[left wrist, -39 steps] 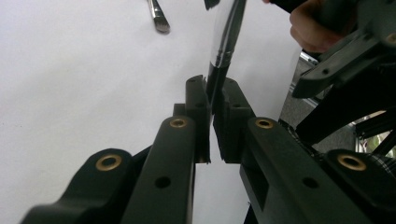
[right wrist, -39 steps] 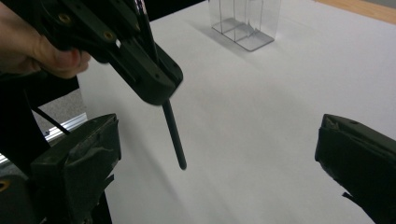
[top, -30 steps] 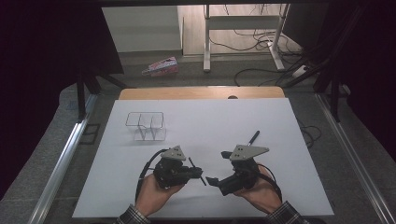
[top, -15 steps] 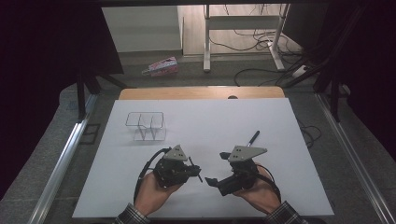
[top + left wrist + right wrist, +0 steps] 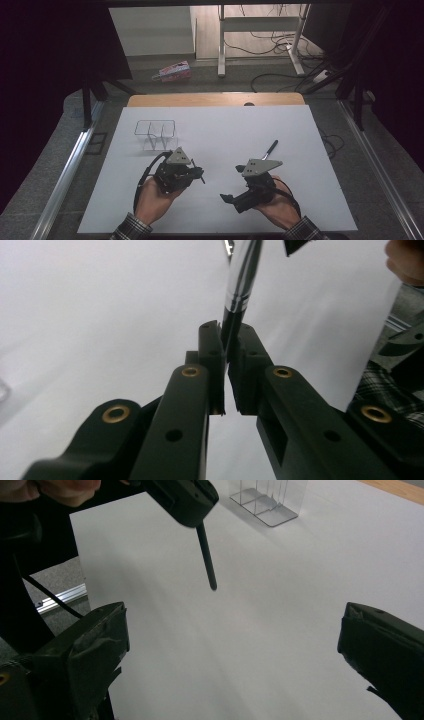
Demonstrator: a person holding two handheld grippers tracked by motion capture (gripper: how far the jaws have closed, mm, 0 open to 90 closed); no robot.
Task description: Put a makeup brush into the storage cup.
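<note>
On the surface [image 5: 220, 125], the wire rack [image 5: 155, 134] stands toward the far left. The left hand-held gripper [image 5: 199, 174] sits in front of it, to its right, clamping a pen [image 5: 241, 285]. Another pen [image 5: 270, 149] lies right of centre, just behind the right hand-held gripper [image 5: 227, 197].

White table [image 5: 220, 130]: clear organizer [image 5: 155, 134], pen [image 5: 270, 149].

The high camera is looking down and forward over the table [image 5: 225, 130]; each claw camera is peering closely along its jaws, sharing the table's white sheet [image 5: 280, 605].
</note>
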